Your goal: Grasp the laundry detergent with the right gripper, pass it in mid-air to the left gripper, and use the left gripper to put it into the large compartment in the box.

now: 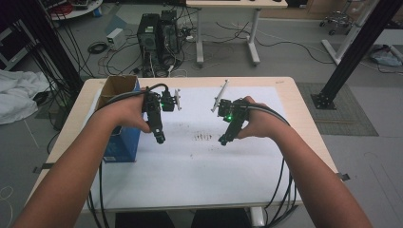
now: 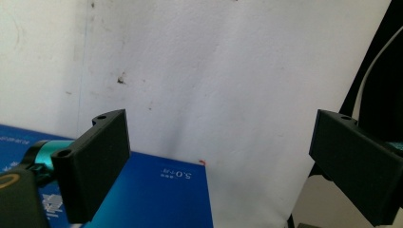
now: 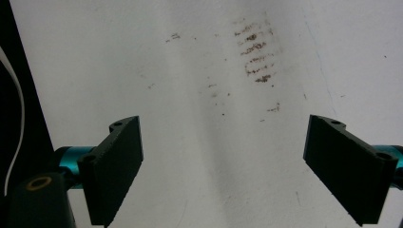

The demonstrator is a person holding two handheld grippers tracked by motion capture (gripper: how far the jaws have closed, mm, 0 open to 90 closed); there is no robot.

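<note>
Two bare forearms enter from near edge of light wooden table (image 1: 290,95), cables trailing off front edge.

White paper sheet (image 1: 199,166) covers most of tabletop.

Left black handheld gripper (image 1: 159,137): held above sheet, tips pointing down; jaws spread wide, nothing between them.

Right black handheld gripper (image 1: 223,140): likewise above sheet; jaws spread wide, empty.

Patch of brown smudge marks (image 1: 204,137) on sheet, between two gripper tips.

Blue cardboard box with open brown flaps (image 1: 119,142): upright at sheet's left edge, beside left hand (image 1: 127,113).

Beyond table: black computer towers (image 1: 157,35) on floor, loose cables around them.
</note>
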